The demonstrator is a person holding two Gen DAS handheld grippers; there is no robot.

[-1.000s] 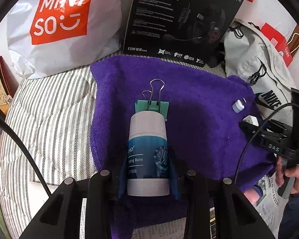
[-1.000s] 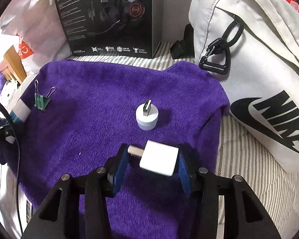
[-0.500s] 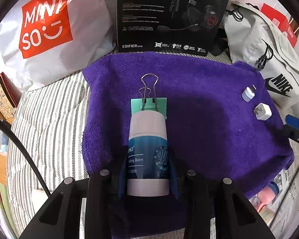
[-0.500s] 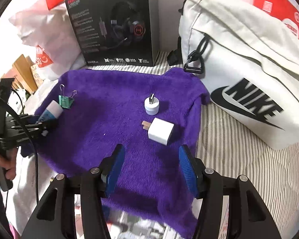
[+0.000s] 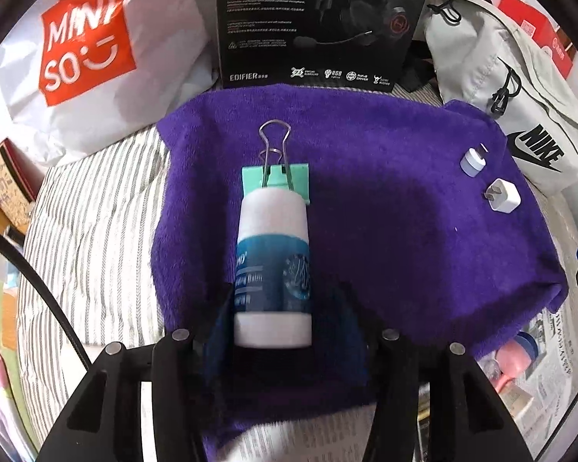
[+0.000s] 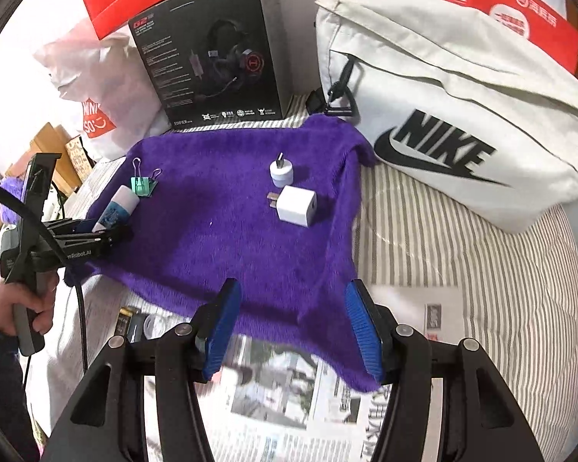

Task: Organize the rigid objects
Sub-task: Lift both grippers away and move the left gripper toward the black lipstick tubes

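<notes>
The white cylindrical balm tube with a blue label is laid on the purple fleece towel near its left edge, its far end touching the green metal binder clip. The left gripper has just been opening; the tube is still between the blue pads, which stand clear of it on one side at least, so it is judged released. The right gripper is held open and empty above the towel's near edge. The white square charger plug and the small round white adapter are set touching near the right edge. A careless withdrawal could roll the tube or nudge the clip. Ample bare towel is left at the centre.
</notes>
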